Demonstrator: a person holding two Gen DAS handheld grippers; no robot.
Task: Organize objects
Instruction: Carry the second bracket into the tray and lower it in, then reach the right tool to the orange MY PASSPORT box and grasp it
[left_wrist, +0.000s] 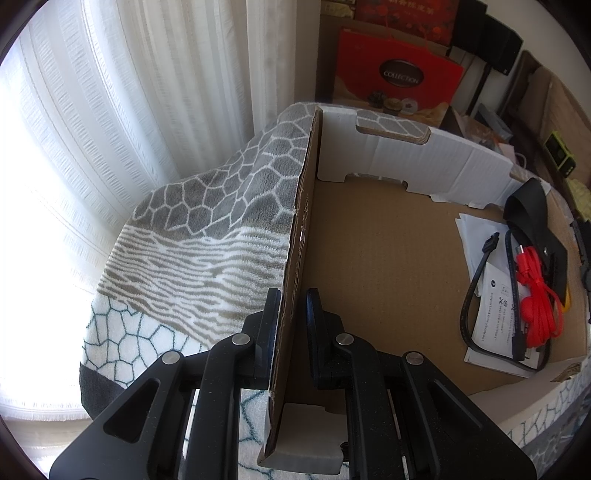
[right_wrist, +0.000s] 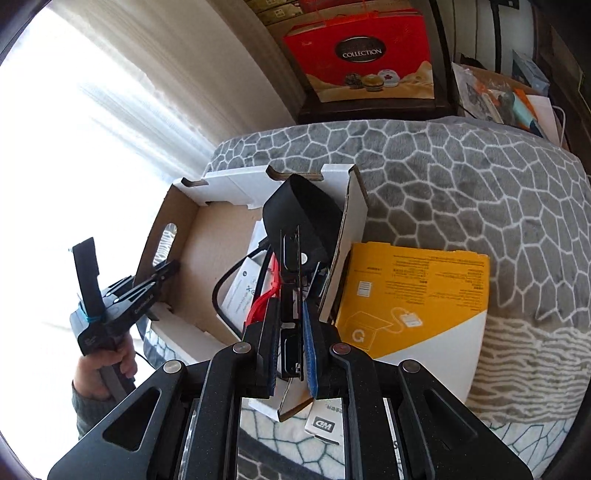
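An open cardboard box (left_wrist: 369, 258) lies on a patterned blanket. My left gripper (left_wrist: 293, 295) is shut on the box's left wall (left_wrist: 303, 221), one finger on each side. At the right of the box floor lie white papers (left_wrist: 491, 325), a black cable (left_wrist: 476, 288), a coiled red cable (left_wrist: 535, 295) and a black pouch (left_wrist: 532, 214). In the right wrist view my right gripper (right_wrist: 290, 310) is shut on a thin black flat device (right_wrist: 290, 258), held edge-on over the box's right side (right_wrist: 236, 184). The left gripper (right_wrist: 166, 271) shows there too, held by a hand.
A yellow and white carton (right_wrist: 413, 291) lies on the grey blanket (right_wrist: 461, 177) just right of the box. A small printed leaflet (right_wrist: 325, 424) sits below my right fingers. A red gift bag (right_wrist: 362, 55) stands behind, with white curtains (left_wrist: 110, 110) at left.
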